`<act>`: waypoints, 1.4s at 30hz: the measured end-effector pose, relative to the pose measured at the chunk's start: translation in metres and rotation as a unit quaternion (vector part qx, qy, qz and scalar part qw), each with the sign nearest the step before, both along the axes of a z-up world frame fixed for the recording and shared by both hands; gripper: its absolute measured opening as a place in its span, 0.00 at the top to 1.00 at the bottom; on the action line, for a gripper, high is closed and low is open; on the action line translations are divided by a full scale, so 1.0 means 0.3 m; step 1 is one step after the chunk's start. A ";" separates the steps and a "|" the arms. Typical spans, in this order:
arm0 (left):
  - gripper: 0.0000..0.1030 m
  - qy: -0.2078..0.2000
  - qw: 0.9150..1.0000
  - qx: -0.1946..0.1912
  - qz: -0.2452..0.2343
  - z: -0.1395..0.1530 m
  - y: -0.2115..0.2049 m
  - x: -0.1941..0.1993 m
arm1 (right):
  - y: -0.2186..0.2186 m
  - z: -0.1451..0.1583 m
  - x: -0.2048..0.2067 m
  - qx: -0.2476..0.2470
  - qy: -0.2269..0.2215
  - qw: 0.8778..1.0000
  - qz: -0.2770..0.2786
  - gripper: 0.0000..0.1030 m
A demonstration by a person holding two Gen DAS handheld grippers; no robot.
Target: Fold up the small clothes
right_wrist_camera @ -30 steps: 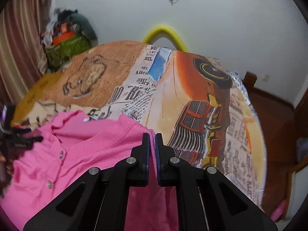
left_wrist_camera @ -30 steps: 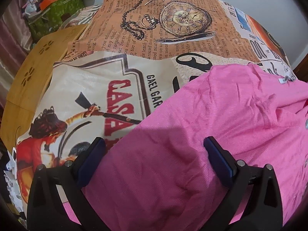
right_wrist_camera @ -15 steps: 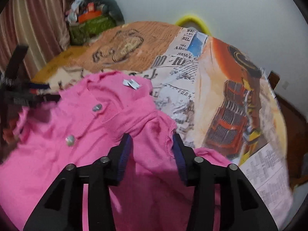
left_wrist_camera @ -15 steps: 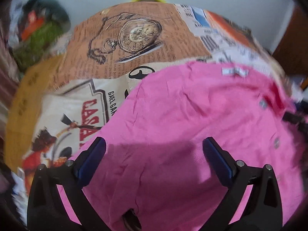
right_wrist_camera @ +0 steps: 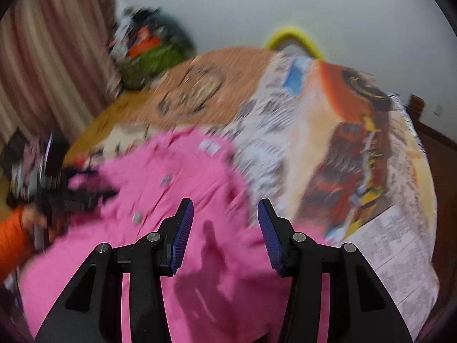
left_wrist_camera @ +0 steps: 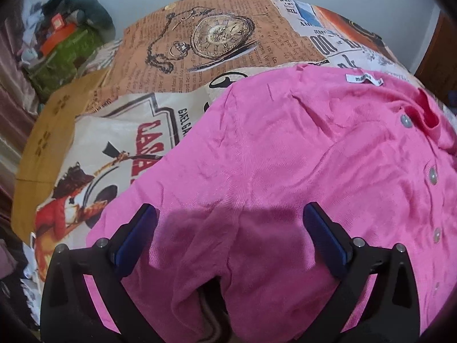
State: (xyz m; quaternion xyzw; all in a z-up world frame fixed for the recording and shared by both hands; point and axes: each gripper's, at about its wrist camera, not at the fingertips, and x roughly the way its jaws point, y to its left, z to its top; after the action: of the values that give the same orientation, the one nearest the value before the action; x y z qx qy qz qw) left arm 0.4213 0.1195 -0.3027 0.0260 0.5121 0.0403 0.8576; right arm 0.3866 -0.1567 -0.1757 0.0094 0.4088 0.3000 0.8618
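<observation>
A pink buttoned cardigan [left_wrist_camera: 285, 148] lies spread on the printed tablecloth [left_wrist_camera: 217, 34], its white neck label [left_wrist_camera: 363, 79] at the far side and its grey buttons [left_wrist_camera: 405, 120] running down the right. My left gripper [left_wrist_camera: 230, 208] hovers wide open over the cardigan's near left part, with nothing between its pads. In the blurred right wrist view the cardigan [right_wrist_camera: 160, 188] lies under my right gripper [right_wrist_camera: 225, 203], whose jaws are opening and hold no cloth. The left gripper [right_wrist_camera: 71, 197] shows there at the left, held by a hand in an orange sleeve [right_wrist_camera: 14, 234].
The tablecloth [right_wrist_camera: 342, 157] shows a pocket watch, newsprint and a truck. A heap of bags and clutter [left_wrist_camera: 62, 45] sits at the back left by a striped curtain [right_wrist_camera: 42, 57]. A yellow hoop [right_wrist_camera: 291, 35] stands behind the table against the white wall.
My right gripper went from shut to open, let the pink cloth drop flat and drew back. The left gripper slid right over the cardigan, bringing the label and buttons into its view.
</observation>
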 end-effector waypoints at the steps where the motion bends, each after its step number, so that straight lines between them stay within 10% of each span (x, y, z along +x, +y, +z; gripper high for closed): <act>1: 0.00 -0.001 1.000 0.002 0.000 -0.002 0.001 0.002 | -0.007 -0.003 0.030 -0.002 0.000 1.000 -0.015 0.57; 12: 0.00 -0.005 1.000 0.002 0.001 -0.009 0.006 -0.003 | 0.147 -0.150 0.040 -0.041 0.048 0.997 0.036 0.63; 16: 0.00 -0.009 1.000 0.007 0.002 -0.011 -0.001 -0.005 | 0.165 -0.149 0.043 -0.056 0.043 0.997 0.032 0.94; 28: 0.00 -0.009 1.000 0.007 0.002 -0.011 -0.005 -0.003 | 0.005 0.024 0.162 -0.072 -0.057 0.994 -0.067 0.96; 38: 0.00 -0.009 1.000 -0.005 0.003 -0.005 0.005 0.015 | 0.019 -0.103 0.273 -0.152 -0.039 0.983 -0.097 0.96; 42: 0.00 -0.009 1.000 -0.003 0.028 0.032 0.034 0.001 | 0.002 -0.035 0.224 -0.118 -0.023 0.988 -0.093 0.78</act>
State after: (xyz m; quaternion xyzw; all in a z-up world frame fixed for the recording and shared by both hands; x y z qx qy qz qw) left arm 0.4214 0.1296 -0.2932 0.0089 0.5049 0.0627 0.8608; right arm 0.4537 -0.1561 -0.1864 -0.0611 0.4191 0.1686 0.8901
